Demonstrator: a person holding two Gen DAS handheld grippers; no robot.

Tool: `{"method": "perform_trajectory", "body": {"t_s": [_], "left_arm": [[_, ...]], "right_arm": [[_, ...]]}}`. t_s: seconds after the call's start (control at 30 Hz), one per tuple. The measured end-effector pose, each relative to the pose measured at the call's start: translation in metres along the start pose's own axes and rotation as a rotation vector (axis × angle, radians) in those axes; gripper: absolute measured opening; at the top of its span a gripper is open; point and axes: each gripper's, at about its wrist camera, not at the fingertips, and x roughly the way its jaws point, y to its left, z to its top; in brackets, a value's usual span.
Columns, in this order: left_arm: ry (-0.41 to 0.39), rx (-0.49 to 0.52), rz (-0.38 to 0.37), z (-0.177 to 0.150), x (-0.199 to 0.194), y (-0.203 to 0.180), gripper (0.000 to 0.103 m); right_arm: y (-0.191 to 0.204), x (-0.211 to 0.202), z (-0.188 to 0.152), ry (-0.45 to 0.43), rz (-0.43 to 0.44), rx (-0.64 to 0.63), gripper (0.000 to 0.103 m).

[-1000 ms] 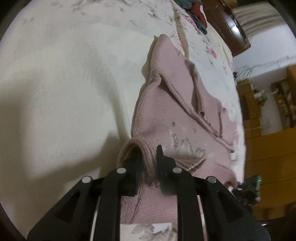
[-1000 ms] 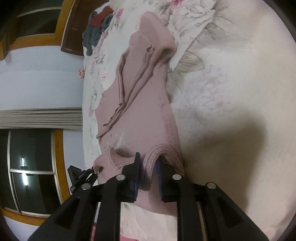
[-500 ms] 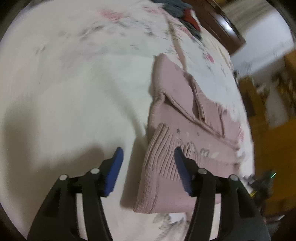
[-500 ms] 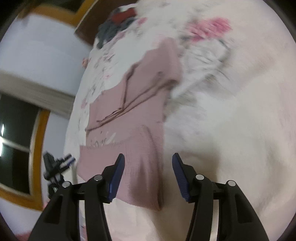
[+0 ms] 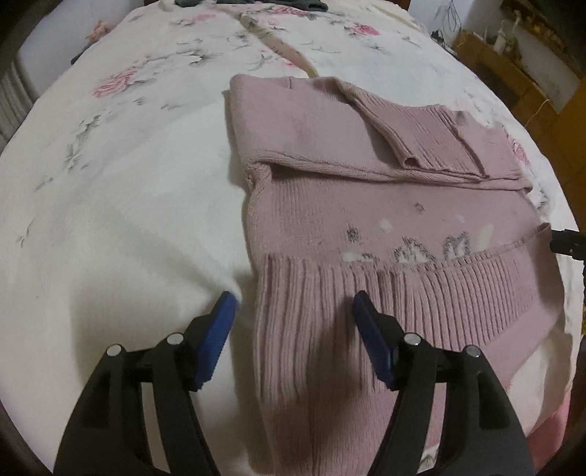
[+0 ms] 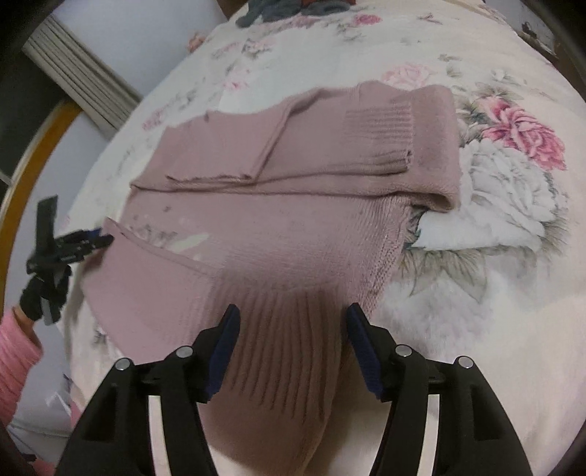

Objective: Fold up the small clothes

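A pink knit sweater (image 5: 366, 205) lies flat on the bed (image 5: 121, 190), on a cream floral bedspread, nearer the bed's near edge than its far end. Both sleeves are folded in across the chest, their ribbed cuffs (image 6: 381, 135) lying on top of the body. The ribbed hem (image 5: 366, 293) is turned up over the lower body, forming a band that partly covers the knitted grey and white motif (image 5: 421, 249).

The left gripper (image 5: 293, 329) is spread wide, holding nothing, its blue-padded fingers standing on either side of the hem's left corner, one over bare bedspread. The right gripper (image 6: 291, 335) is likewise wide apart and empty, poised over the hem's right part. In the right wrist view the left gripper appears at the sweater's far corner, held by a gloved hand (image 6: 44, 296) with a pink sleeve (image 6: 14, 348).

Judgement: the hem fold reads as laid down and let go, leaving the sweater about one third folded from the bottom. The next move likely calls for each gripper to close on the folded edge at its own corner and carry it evenly toward the collar, keeping the sleeves undisturbed. Uneven lifting could skew the fold or drag a cuff loose.

No brand, label or legible writing is visible on the sweater or bedspread. A heap of dark clothes (image 6: 293, 7) sits at the bed's far edge.
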Motion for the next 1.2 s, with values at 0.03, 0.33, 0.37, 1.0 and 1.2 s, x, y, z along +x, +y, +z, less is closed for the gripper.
{"method": "perform_trajectory", "body": {"t_s": [0.03,0.33,0.37,1.0,1.2], "left_arm": [[-0.006,0.008,-0.002,0.001,0.001,-0.002,0.048],[-0.103,0.065,0.029,-0.007,-0.021,-0.023,0.010],[-0.114,0.066,0.018,-0.009,-0.025,-0.025,0.010],[-0.061,-0.024,-0.036,-0.011,0.001,-0.015,0.010],[-0.168,0.002,-0.058,-0.025,-0.040,-0.027,0.008]], "right_arm": [[0.000,0.006,0.000,0.013,-0.008,-0.013,0.061],[0.007,0.005,-0.009,0.010,0.010,-0.058,0.011],[0.007,0.002,-0.010,0.004,0.027,-0.050,0.011],[0.006,0.010,-0.017,0.008,0.092,0.004,0.011],[0.022,-0.022,-0.023,-0.067,0.145,-0.025,0.010]]}}
